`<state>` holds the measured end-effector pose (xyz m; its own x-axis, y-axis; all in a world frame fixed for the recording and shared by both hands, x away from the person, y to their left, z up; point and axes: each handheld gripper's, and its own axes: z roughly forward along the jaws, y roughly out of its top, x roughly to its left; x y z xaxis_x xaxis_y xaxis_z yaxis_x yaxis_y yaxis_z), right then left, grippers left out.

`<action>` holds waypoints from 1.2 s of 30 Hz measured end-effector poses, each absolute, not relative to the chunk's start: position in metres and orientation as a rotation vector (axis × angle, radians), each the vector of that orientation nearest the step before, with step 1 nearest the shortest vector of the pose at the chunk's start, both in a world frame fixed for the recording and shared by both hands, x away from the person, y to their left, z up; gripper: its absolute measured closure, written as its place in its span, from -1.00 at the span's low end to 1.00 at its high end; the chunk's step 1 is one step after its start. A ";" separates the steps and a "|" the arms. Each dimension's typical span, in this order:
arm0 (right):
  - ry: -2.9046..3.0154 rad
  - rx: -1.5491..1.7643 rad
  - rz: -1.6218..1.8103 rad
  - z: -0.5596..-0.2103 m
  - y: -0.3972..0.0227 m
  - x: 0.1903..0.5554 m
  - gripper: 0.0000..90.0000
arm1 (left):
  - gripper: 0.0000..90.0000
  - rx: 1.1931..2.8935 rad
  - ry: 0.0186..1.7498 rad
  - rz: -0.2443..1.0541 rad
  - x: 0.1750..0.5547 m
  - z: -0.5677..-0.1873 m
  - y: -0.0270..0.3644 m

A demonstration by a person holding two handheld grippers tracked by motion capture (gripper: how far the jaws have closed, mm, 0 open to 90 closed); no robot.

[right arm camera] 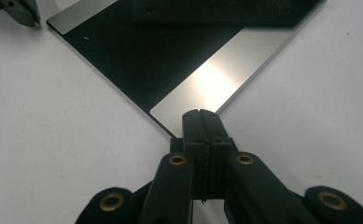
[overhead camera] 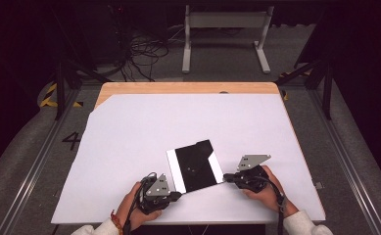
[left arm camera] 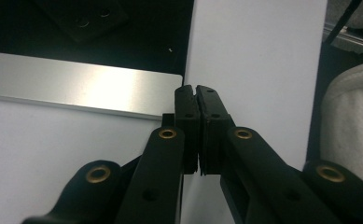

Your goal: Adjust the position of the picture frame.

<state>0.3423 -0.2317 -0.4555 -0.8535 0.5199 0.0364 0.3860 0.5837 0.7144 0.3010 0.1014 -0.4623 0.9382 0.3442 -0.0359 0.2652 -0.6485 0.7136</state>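
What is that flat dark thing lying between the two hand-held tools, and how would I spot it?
On the white table cover, look near the front edge, between the two hands. There lies a flat rectangular plate, glossy black in the middle with shiny silver strips along two opposite sides. It is the lone dark patch on the white.

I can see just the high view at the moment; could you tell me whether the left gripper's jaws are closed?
Observer: Yes, in the left gripper view the left gripper is shut, jaws pressed together with nothing between them.
Operator: Thank you. Where is its tip relative to the plate?
Observer: Right at a corner of the dark plate, beside its silvery edge strip.
Operator: And the right one?
Observer: The right gripper is also shut, its tip at another corner of the plate.
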 end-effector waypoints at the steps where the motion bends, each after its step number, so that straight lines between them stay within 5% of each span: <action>1: 2.647 0.756 1.128 -0.455 -0.230 0.341 1.00 | 0.94 2.309 0.434 0.130 0.301 -0.462 0.102; 36: 2.735 0.609 1.072 -0.453 -0.199 0.326 1.00 | 1.00 2.298 0.525 0.189 0.309 -0.465 0.117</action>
<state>0.3256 -0.1990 -0.4528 -0.9079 0.4189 0.0159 0.3182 0.6639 0.6767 0.3090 0.1165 -0.4650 0.9047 0.4255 -0.0228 0.3137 -0.6288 0.7115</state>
